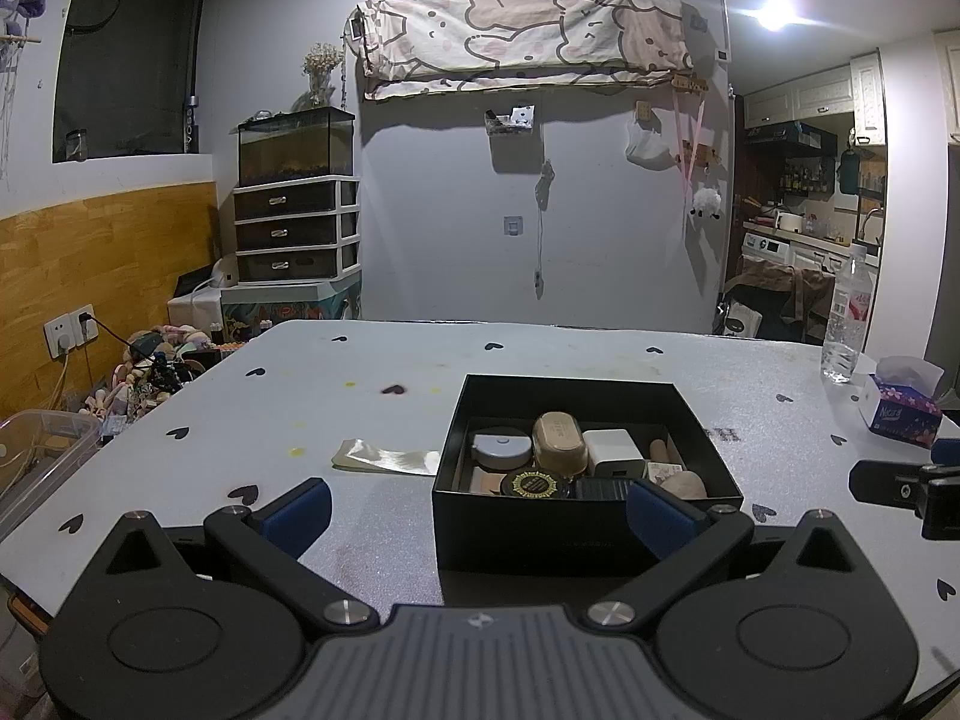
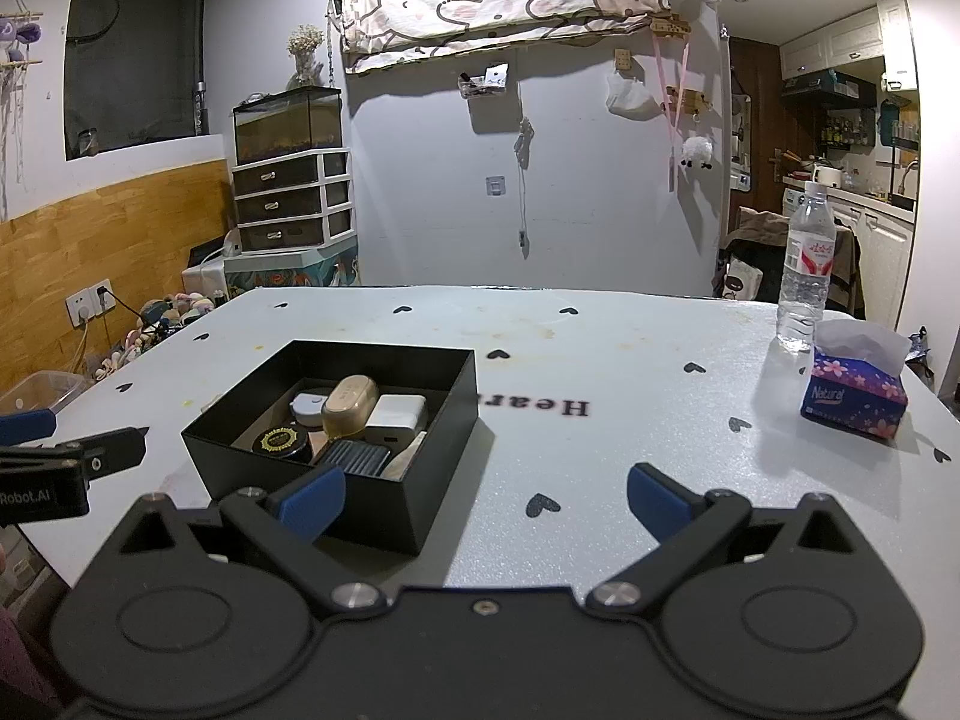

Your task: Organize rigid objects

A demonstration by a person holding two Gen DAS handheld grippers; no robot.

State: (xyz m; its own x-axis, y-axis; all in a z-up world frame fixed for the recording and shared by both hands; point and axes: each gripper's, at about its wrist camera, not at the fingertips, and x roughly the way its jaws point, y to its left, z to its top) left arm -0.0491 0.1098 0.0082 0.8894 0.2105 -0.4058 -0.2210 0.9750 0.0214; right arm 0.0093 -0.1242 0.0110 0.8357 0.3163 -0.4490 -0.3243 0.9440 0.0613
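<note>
Left wrist view: my left gripper (image 1: 477, 507) hangs over the tabletop (image 1: 360, 396) with its fingers (image 1: 300, 507) spread apart and empty, facing the black box (image 1: 585, 531). The box holds a tan case (image 1: 559, 443), a white charger (image 1: 613, 451), a round grey tin (image 1: 501, 447) and a black jar with a gold label (image 1: 531, 485). Right wrist view: my right gripper (image 2: 486, 498), fingers also apart and empty, sits just right of the box, with a water bottle (image 2: 805, 267) and a tissue pack (image 2: 855, 393) well beyond it.

The tablecloth (image 2: 600, 450) reads "Hear…", the tissue pack (image 2: 852, 399) "Natural", and the left gripper (image 2: 36, 495) apparently "Robot.AI".
</note>
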